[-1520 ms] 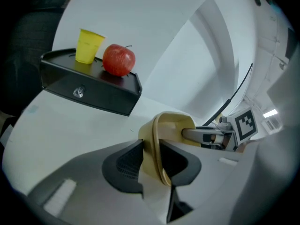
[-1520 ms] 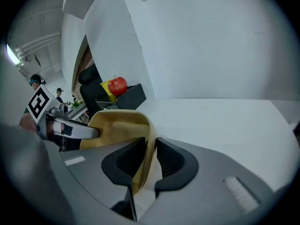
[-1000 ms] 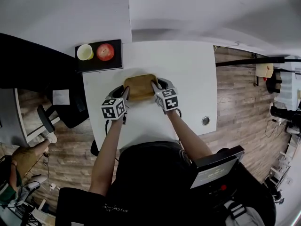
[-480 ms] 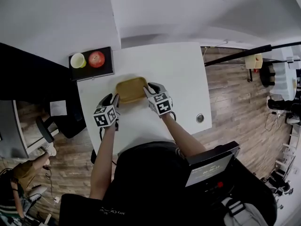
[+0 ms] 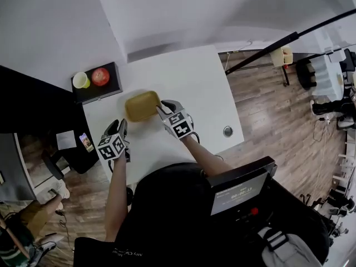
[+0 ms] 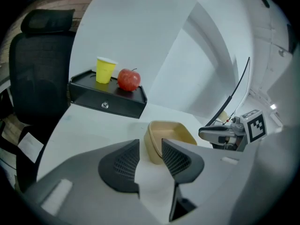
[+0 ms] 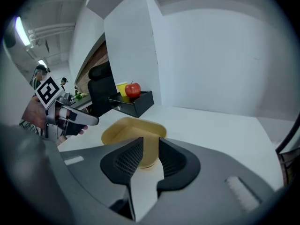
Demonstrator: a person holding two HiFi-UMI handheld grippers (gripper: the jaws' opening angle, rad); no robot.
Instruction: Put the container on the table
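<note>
As the container (image 5: 142, 105) is rested toward the table's (image 5: 200, 88) left edge, both jaw pairs have just been opened, empty. It is found nearer the right gripper (image 5: 162, 106) than the left gripper (image 5: 118, 125).

We see the tan, rounded-rectangular container (image 5: 142, 105) upright, open-topped, resting on the white table (image 5: 189, 77), toward its left edge.

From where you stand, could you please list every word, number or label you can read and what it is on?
No text here is clear enough to quote.
Dark screen beside the person: pale digits, too blurred to read.
Person's black shirt: pale print, too small to read.
Black-and-white marker cube on the left gripper, and the one on the right gripper: coded squares, no letters.
</note>
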